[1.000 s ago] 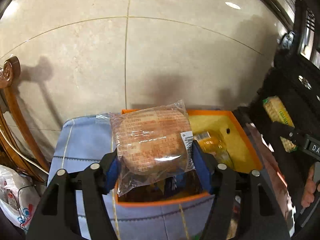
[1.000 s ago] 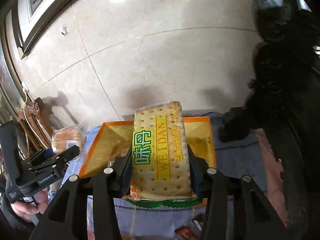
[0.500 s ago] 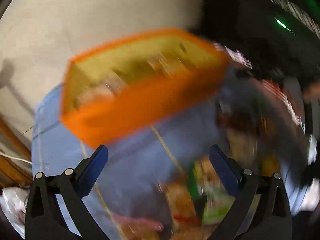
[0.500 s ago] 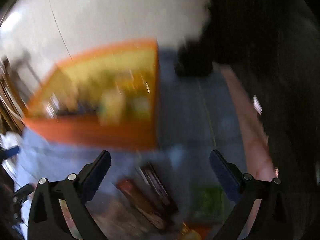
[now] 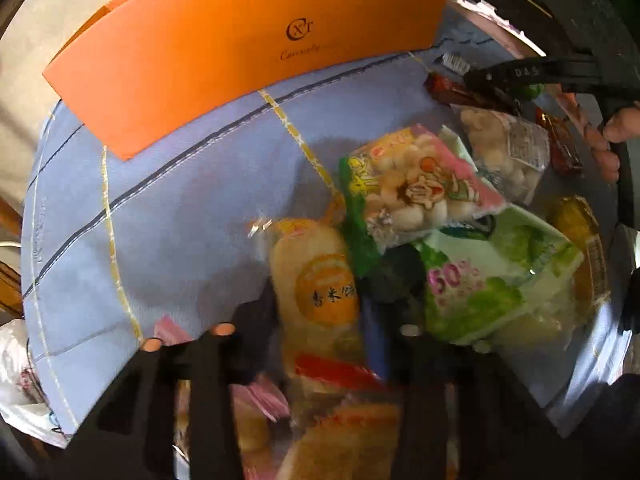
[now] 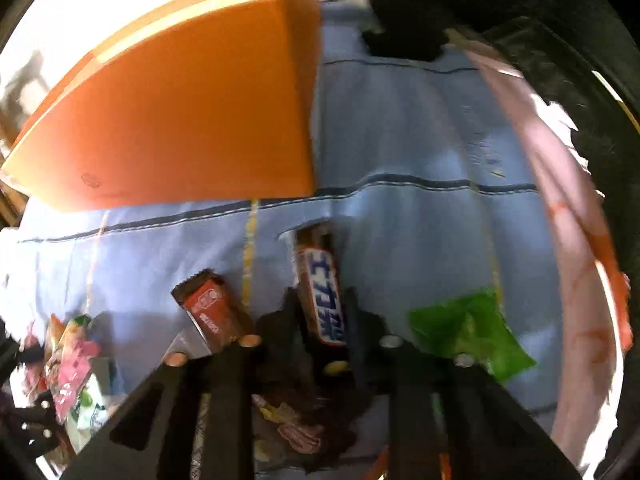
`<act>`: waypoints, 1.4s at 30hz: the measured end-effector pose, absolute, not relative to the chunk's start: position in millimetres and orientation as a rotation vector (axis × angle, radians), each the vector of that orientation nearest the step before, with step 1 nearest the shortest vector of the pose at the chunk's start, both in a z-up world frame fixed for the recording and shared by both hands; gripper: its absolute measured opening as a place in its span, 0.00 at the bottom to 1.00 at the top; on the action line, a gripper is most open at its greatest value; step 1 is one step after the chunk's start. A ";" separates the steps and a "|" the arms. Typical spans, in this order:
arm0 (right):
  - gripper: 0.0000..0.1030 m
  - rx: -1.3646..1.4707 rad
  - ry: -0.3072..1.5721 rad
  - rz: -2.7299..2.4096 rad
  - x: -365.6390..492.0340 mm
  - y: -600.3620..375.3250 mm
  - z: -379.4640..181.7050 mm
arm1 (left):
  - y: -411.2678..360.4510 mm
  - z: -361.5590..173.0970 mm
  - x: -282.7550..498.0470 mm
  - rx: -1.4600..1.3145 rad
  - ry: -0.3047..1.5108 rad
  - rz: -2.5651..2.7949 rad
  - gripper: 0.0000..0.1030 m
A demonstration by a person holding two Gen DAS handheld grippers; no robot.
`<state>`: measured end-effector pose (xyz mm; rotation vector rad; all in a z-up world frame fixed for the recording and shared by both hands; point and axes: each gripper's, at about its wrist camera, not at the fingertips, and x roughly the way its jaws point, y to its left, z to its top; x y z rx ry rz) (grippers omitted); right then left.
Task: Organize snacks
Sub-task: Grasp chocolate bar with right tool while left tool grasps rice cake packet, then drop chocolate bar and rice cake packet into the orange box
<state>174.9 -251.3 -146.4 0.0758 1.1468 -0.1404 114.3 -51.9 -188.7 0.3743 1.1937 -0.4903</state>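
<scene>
An orange box [image 5: 224, 40] stands at the far side of a blue cloth [image 5: 168, 200]; it also shows in the right wrist view [image 6: 180, 100]. My left gripper [image 5: 320, 312] is down over the snack pile, its jaws closed around a yellow rice-cracker pack [image 5: 316, 280]. My right gripper [image 6: 320, 308] is down on the cloth [image 6: 420, 140], its jaws closed around a brown chocolate bar with blue lettering [image 6: 320, 280].
Beside the cracker pack lie a pink-and-green puffed-snack bag [image 5: 416, 184], a green-white bag [image 5: 492, 276] and a clear bag of white pieces [image 5: 500, 148]. A red-brown bar [image 6: 208, 308] and a green wrapper [image 6: 472, 332] flank the right gripper. The right gripper's body shows top right in the left view.
Both grippers let go of the bread pack and the cracker pack over the box, swung down to the pile on the cloth, and have closed on new snacks.
</scene>
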 end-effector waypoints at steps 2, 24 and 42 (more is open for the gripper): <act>0.17 0.110 1.142 -0.137 167.4 -249.2 -140.0 | -49.9 -185.2 109.5 0.343 1.206 -0.477 0.35; 0.17 0.123 0.711 -0.018 241.3 -214.4 79.0 | -48.1 6.7 238.0 0.255 0.723 -0.310 0.35; 0.96 -0.066 1.052 -0.002 158.7 -222.2 -73.9 | 43.7 -125.2 108.2 0.280 1.011 -0.130 0.96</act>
